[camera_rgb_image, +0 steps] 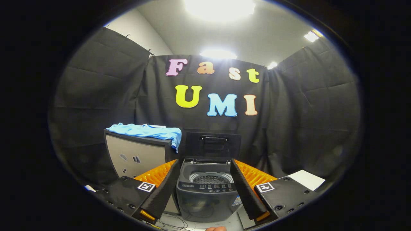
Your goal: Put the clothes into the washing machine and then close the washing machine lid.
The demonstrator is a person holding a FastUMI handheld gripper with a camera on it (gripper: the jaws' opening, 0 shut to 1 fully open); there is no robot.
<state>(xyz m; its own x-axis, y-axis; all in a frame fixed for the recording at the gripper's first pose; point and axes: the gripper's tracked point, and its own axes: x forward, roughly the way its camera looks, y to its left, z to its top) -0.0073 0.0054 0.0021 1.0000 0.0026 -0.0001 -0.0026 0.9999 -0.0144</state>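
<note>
The gripper (pixel 205 189) is spread wide, nothing held. The open-lidded washing machine (pixel 207 192) is framed between its fingers; a blue garment (pixel 146 131) is draped on the cabinet (pixel 138 155) beside it.

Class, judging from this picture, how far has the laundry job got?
Done: the washing machine lid stands open, drum apparently empty. In hand: nothing; the gripper has its jaws open and empty, framing the machine. Left: fetch the blue garment from the cabinet beside it, drop it in, close the lid.

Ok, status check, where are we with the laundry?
Claw open, holding nothing, washer just ahead between its fingers. Washer lid up, drum bare. Blue shirt on the cabinet beside it. Nothing in the way.
</note>
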